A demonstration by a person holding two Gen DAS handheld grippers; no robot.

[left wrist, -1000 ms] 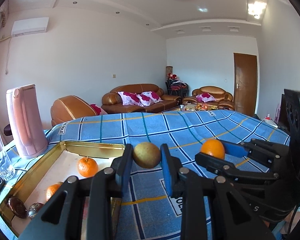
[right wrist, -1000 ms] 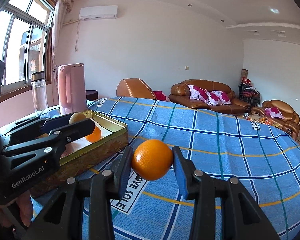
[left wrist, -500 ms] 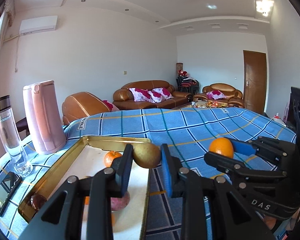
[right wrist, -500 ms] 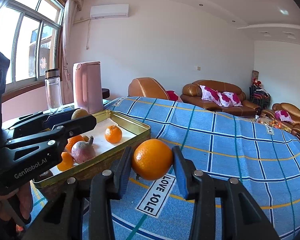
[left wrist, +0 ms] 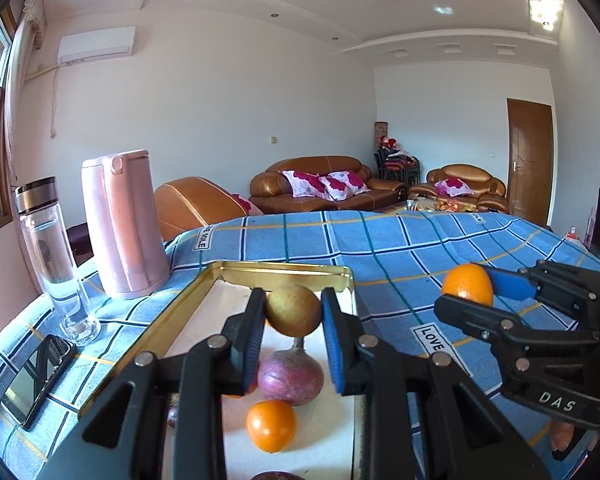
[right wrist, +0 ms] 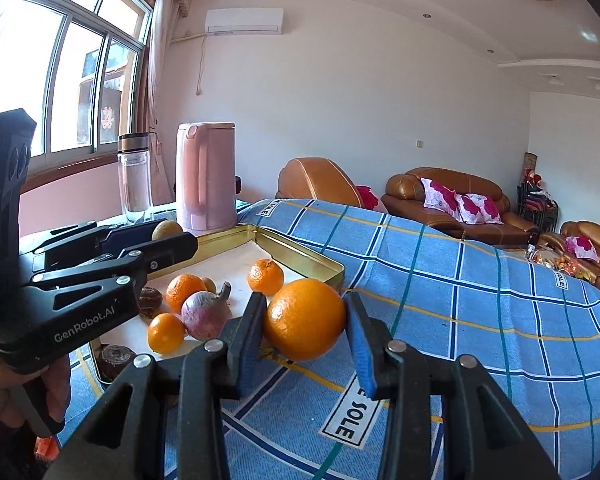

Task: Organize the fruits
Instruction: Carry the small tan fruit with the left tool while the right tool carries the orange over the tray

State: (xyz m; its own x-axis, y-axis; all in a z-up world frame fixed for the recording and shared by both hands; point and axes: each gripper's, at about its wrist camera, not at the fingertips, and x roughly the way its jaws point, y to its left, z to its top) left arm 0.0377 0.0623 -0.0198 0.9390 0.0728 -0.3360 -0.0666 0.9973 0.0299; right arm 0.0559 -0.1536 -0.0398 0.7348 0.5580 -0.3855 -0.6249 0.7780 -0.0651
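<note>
The left hand-held gripper (left wrist: 293, 322) is clamped on a brownish pear (left wrist: 293, 309) above the tray (left wrist: 284, 270), the right hand-held gripper (right wrist: 305, 328) clamped on an orange (right wrist: 304, 319) just outside the tray's rim. Let go from this height, the pear could strike the purple bulb (left wrist: 291, 376) below, roll, and knock the small oranges (left wrist: 271, 425). Farther back, the bottle (left wrist: 54, 256) and the kettle (left wrist: 122, 222) stand beside the tray on the table (left wrist: 400, 248), and a wide swing could topple them.
</note>
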